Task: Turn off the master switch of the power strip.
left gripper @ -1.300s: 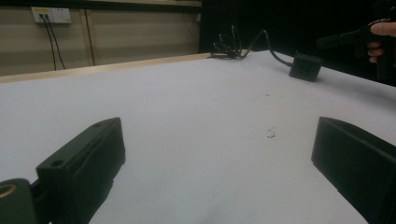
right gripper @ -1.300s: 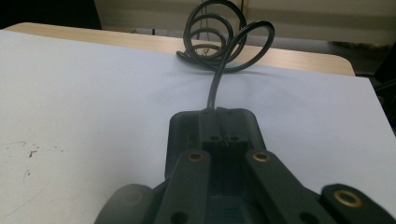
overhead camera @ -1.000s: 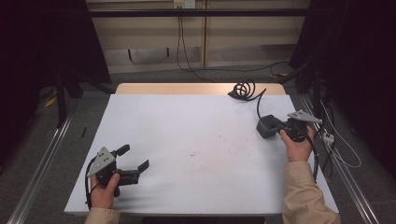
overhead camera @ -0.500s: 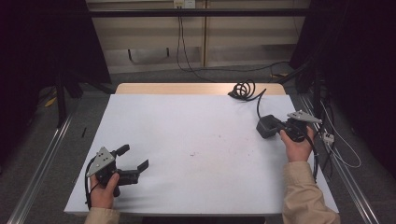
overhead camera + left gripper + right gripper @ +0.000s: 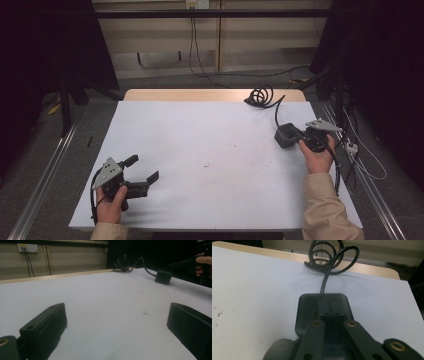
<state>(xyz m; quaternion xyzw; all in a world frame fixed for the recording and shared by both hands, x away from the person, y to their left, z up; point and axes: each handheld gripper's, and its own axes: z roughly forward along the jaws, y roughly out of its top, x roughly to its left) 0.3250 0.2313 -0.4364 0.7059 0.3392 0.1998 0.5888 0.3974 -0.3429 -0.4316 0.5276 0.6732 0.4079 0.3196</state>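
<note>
The table [image 5: 210, 145] is covered in white sheeting with faint dark specks between the tools; a bare wood strip shows beyond. The left tool [image 5: 142, 176] is held with jaws apart, nothing between. The right tool [image 5: 295, 139] is closed together over the black box [image 5: 286, 134], coiled cable [image 5: 261, 96] beyond it.

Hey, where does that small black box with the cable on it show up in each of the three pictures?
High view: the black box sits at the table's right side, just ahead of the right gripper.
Left gripper view: upper right, far across the white table.
Right gripper view: centre, directly beyond the closed jaws.
Shared landmark: the coiled black cable behind the box, near the table's far wooden edge.
</note>
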